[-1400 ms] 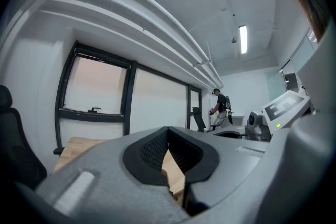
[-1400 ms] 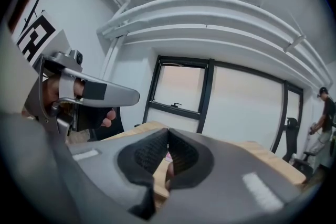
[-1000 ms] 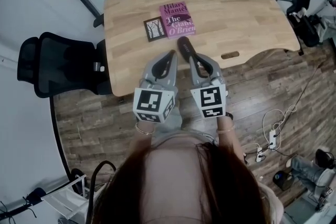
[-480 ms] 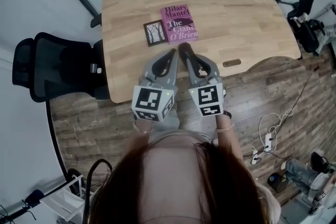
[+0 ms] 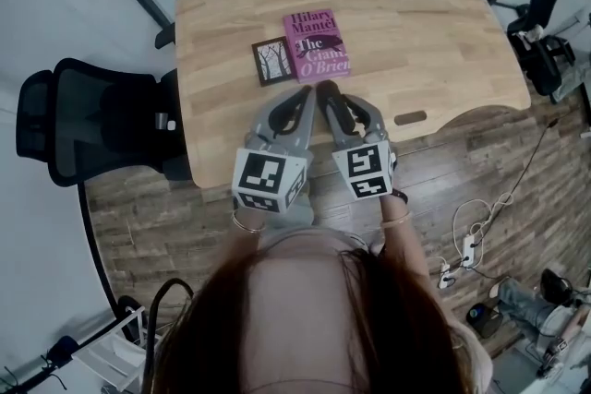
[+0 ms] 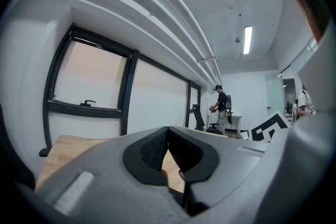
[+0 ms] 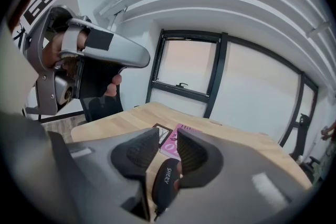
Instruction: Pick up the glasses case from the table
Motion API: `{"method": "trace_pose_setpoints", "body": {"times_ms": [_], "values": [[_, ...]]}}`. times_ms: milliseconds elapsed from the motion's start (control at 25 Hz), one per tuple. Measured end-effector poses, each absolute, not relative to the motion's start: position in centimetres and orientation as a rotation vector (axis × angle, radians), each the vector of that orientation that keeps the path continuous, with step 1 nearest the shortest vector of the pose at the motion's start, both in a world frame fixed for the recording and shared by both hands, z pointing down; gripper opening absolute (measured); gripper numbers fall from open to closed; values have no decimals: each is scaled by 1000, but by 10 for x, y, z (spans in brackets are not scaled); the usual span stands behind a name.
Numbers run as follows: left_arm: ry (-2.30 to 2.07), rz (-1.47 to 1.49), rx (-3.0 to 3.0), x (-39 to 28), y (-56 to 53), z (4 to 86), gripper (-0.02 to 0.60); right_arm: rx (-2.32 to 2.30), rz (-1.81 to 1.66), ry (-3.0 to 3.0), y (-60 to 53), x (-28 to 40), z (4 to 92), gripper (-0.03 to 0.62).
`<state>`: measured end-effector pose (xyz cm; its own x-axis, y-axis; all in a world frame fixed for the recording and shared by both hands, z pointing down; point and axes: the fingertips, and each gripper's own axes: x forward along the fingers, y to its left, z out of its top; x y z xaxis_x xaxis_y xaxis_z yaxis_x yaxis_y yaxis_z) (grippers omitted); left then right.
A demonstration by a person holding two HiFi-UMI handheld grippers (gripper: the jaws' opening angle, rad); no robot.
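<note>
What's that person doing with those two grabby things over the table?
A person holds tongs in each hand over a wooden table. The right tongs have just been opening and sit open around the black glasses case, not yet squeezing it. The left tongs are shut and empty beside them. A pink book lies further back.

The head view looks from above the person's head steeply down on the whole tabletop (image 5: 434,23). The chair (image 5: 83,120) is at the left and the left gripper (image 5: 303,97) is over the near edge. The left gripper view sits close behind its own jaws and faces level across the tabletop to the far windows (image 6: 89,86). The right gripper view looks from low over the near edge, tilted slightly down. It shares the book (image 5: 317,44), tabletop and left gripper with the head view, and the windows with the left gripper view.
</note>
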<state>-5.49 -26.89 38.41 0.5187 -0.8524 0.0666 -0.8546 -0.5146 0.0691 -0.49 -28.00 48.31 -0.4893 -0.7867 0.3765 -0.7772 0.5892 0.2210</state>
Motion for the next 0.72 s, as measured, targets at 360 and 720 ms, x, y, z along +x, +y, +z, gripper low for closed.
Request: {"method": "trace_pose_setpoints", "body": {"times_ms": [360, 720], "values": [[-1457, 57, 2658, -53, -290, 393, 5, 1189, 26, -2327, -302, -5, 518, 154], [-1420, 83, 2651, -51, -303, 407, 5, 1109, 80, -2271, -314, -7, 554, 209]]}}
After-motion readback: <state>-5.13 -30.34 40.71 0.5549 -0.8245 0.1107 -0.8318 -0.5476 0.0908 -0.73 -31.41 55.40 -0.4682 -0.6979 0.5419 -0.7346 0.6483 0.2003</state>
